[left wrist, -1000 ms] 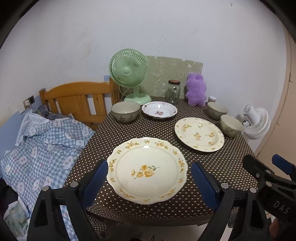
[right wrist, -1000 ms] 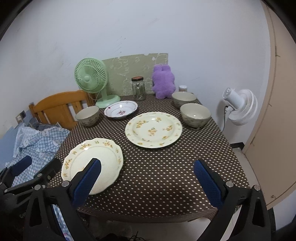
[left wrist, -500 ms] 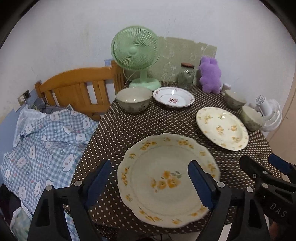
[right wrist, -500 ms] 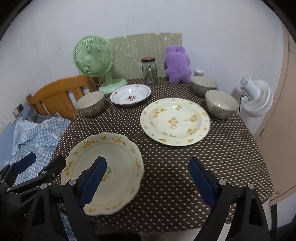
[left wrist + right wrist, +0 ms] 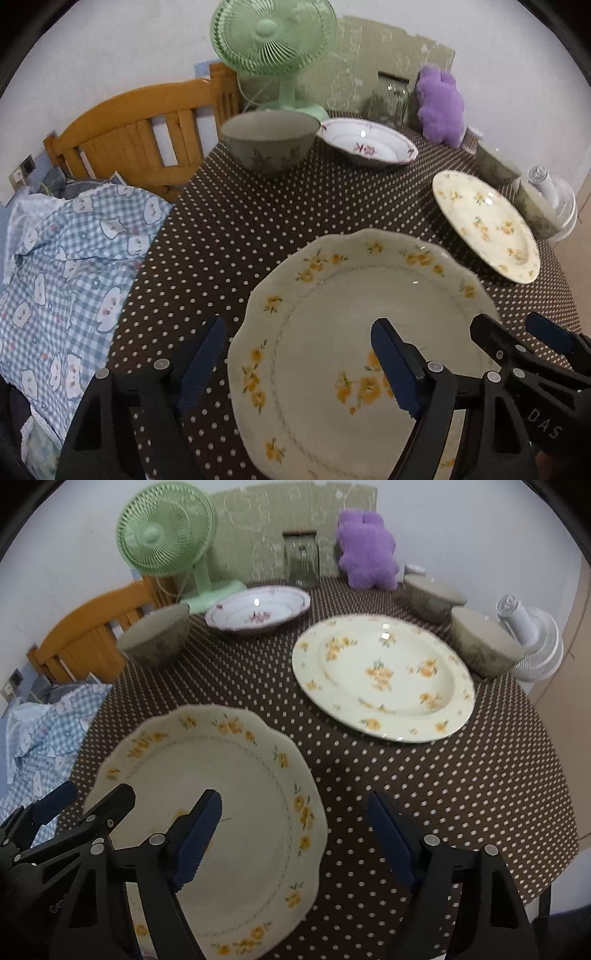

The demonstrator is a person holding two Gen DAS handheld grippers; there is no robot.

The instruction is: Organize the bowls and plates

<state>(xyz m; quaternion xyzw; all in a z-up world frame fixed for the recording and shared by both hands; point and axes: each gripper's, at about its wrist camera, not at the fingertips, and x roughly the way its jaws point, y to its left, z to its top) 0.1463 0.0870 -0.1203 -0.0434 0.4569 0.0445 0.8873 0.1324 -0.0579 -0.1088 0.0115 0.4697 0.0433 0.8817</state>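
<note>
Your left hand-held gripper (image 5: 297, 363) and right hand-held gripper (image 5: 295, 836): jaws apart, just been closing, each astride scalloped plate (image 5: 354, 332) rim; plate flat, empty, at 6 o'clock on surface (image 5: 424, 782).

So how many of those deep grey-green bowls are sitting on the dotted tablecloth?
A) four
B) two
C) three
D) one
C: one bowl stands at the left near the green fan, and two more bowls stand together at the right edge.

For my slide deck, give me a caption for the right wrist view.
Open right gripper, jaws just narrowing, hovers over the scalloped plate's right rim on the polka-dot table.
</note>
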